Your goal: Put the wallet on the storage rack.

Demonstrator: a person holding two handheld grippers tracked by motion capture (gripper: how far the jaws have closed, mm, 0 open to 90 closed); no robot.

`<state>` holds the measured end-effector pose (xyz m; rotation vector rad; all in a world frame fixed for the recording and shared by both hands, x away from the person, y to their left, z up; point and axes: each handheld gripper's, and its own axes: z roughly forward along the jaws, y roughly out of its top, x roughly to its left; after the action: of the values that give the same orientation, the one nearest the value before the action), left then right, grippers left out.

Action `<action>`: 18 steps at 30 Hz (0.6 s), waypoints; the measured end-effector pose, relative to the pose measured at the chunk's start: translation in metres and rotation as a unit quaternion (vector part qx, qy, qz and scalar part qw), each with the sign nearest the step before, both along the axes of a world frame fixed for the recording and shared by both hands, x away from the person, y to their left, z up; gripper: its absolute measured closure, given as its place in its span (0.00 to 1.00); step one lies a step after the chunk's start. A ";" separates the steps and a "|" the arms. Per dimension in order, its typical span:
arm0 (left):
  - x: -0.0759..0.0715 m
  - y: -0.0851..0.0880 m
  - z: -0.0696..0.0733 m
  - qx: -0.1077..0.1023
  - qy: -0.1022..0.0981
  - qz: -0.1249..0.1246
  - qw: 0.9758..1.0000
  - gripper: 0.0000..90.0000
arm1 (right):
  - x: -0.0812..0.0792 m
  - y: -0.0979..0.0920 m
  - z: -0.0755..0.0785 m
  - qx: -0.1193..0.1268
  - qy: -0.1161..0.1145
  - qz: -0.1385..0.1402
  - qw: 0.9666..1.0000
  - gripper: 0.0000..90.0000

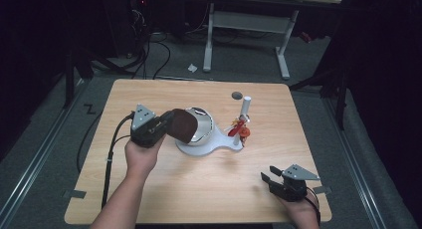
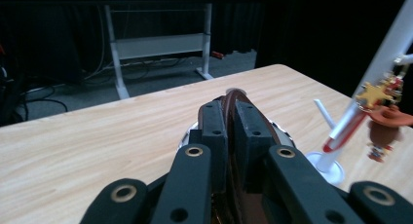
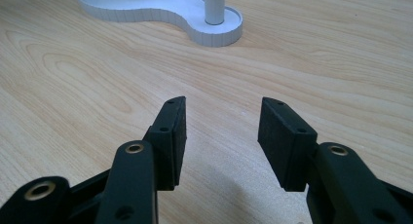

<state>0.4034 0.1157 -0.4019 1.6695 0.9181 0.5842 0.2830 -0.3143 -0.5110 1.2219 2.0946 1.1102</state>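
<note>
My left gripper (image 1: pixel 166 124) is shut on the edge of a brown round lid (image 1: pixel 183 125), held tilted just left of a shiny metal bowl (image 1: pixel 204 125). The bowl sits on a white base (image 1: pixel 215 148) with an upright white post (image 1: pixel 245 108). A red and gold toy figure (image 1: pixel 239 130) hangs from that post. In the left gripper view the lid's rim (image 2: pixel 234 95) sticks out between the jaws of this gripper (image 2: pixel 229 109), with the toy (image 2: pixel 384 124) at the right. My right gripper (image 1: pixel 268 178) rests open and holding nothing near the table's front right corner, pointing at the base (image 3: pixel 160 9).
A small grey round spot (image 1: pixel 237 95) lies on the wooden table (image 1: pixel 164 184) behind the post. Beyond the table's far edge stands a white desk frame (image 1: pixel 249 22), with cables on the floor at the left. Bare wood lies between my two grippers.
</note>
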 end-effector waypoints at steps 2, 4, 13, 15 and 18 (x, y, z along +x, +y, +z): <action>0.004 -0.004 0.000 0.005 0.001 0.003 1.000 0.93 | 0.001 -0.001 0.000 0.002 0.001 -0.001 1.000 0.60; 0.009 -0.008 -0.002 0.006 0.005 0.003 1.000 0.93 | 0.001 -0.001 0.000 0.006 0.003 -0.002 1.000 0.60; 0.021 -0.021 -0.014 0.017 0.020 0.015 1.000 0.93 | 0.002 -0.001 -0.002 0.007 0.005 0.003 1.000 0.60; 0.024 -0.025 -0.016 0.028 0.021 0.023 0.999 0.93 | 0.001 -0.001 -0.001 0.005 0.004 0.004 1.000 0.60; 0.027 -0.027 -0.022 0.038 0.026 0.034 0.998 0.93 | 0.001 -0.001 -0.001 0.007 0.003 0.004 1.000 0.60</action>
<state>0.4307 0.0886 -0.4236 1.7339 1.0039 0.6318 0.2841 -0.3154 -0.5118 1.2261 2.1024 1.1265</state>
